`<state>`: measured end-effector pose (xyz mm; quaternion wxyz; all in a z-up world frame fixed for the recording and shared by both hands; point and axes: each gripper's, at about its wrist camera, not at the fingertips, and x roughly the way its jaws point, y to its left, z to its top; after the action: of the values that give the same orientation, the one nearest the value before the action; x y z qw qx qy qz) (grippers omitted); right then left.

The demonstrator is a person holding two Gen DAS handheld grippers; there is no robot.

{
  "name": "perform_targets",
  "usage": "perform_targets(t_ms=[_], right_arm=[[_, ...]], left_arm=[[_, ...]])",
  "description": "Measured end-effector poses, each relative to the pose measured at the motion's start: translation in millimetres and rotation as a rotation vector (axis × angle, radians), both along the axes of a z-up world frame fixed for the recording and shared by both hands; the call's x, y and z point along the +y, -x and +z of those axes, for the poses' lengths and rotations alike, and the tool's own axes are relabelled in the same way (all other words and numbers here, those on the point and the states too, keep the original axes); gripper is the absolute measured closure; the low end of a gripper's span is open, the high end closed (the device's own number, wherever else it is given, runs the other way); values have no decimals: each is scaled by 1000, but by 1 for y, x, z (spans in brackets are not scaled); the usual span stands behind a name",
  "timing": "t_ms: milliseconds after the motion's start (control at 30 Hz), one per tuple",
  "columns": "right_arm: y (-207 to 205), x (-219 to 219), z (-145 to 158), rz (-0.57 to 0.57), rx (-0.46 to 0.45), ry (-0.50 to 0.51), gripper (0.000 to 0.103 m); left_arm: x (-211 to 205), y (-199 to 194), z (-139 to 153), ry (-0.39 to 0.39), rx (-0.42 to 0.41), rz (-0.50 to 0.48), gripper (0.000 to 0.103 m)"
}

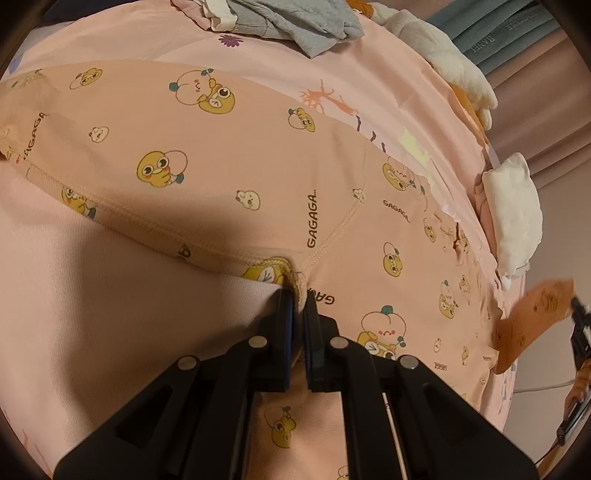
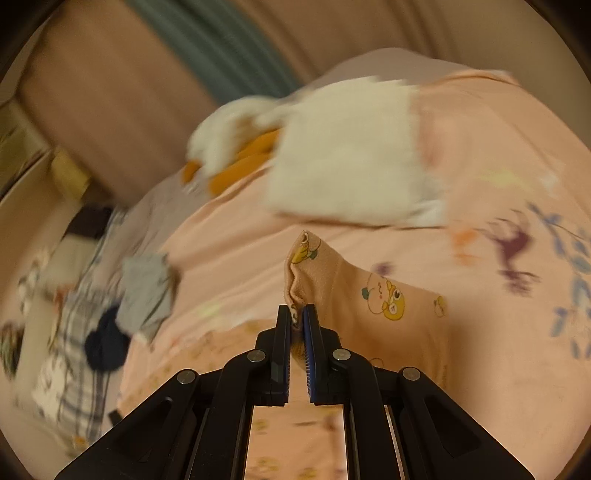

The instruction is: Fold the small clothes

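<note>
Pants [image 1: 229,177], peach w/ cartoon duck print, lie spread across the pink bedsheet [image 1: 280,74], mostly flat. Left gripper [image 1: 298,295] has its jaws pinched nearly together on the crotch seam, fabric bunched between the pads. Right gripper [image 2: 297,314] is likewise clamped narrow on a leg end of the same pants [image 2: 369,291], which it holds lifted off the sheet; that raised flap also shows at the right edge of the left view, w/ the right gripper [image 1: 578,314] behind it. Right view is blurred, so detail beyond is rough.

Progress, as I judge it: first fold on this piece is underway, not finished. One leg is up in the air, prob. to be carried over onto the other half; rest of the pants not yet doubled. Smoothing and any further folds are left.

Around: a white folded item [image 1: 513,206] sits near the sheet's edge, looks already done. A heap of grey and white clothes [image 1: 288,22] at the far end seems unfolded, so more pieces remain. A white-and-orange plush [image 2: 229,147] lies beside the folded item.
</note>
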<state>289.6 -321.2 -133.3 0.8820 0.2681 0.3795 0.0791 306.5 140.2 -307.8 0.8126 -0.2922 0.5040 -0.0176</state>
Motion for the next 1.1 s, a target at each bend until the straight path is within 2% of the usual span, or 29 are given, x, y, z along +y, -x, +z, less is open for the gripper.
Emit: perform_targets(t_ms=[100, 300, 500, 700, 800, 867, 900, 933, 1000, 1067, 1100], right_arm=[[-15, 48, 3, 92, -9, 13, 94], [-27, 118, -1, 219, 3, 20, 94], [-31, 179, -18, 316, 54, 30, 94], [-29, 235, -38, 413, 90, 104, 94], [-25, 260, -46, 483, 98, 115, 94], [-22, 276, -49, 515, 100, 174, 94], [-20, 280, -49, 520, 101, 216, 86], [-17, 282, -48, 529, 96, 235, 82], [-10, 271, -42, 523, 87, 248, 63], [-1, 248, -30, 486, 51, 301, 50], [7, 229, -22, 457, 29, 343, 47]], left_arm=[[0, 1, 0, 1, -8, -9, 95], [-2, 1, 1, -16, -13, -17, 95], [-3, -1, 1, -31, -17, -24, 95], [-7, 0, 1, -69, -38, -30, 95], [-5, 1, 0, -50, -41, -19, 95], [-1, 1, -2, -14, -43, -8, 95], [2, 2, -3, 7, -43, -4, 95], [5, 2, -3, 32, -40, -1, 94], [10, 1, -2, 94, -20, -2, 95], [13, -2, 3, 130, 26, 7, 87], [14, -2, 9, 136, 44, 18, 84]])
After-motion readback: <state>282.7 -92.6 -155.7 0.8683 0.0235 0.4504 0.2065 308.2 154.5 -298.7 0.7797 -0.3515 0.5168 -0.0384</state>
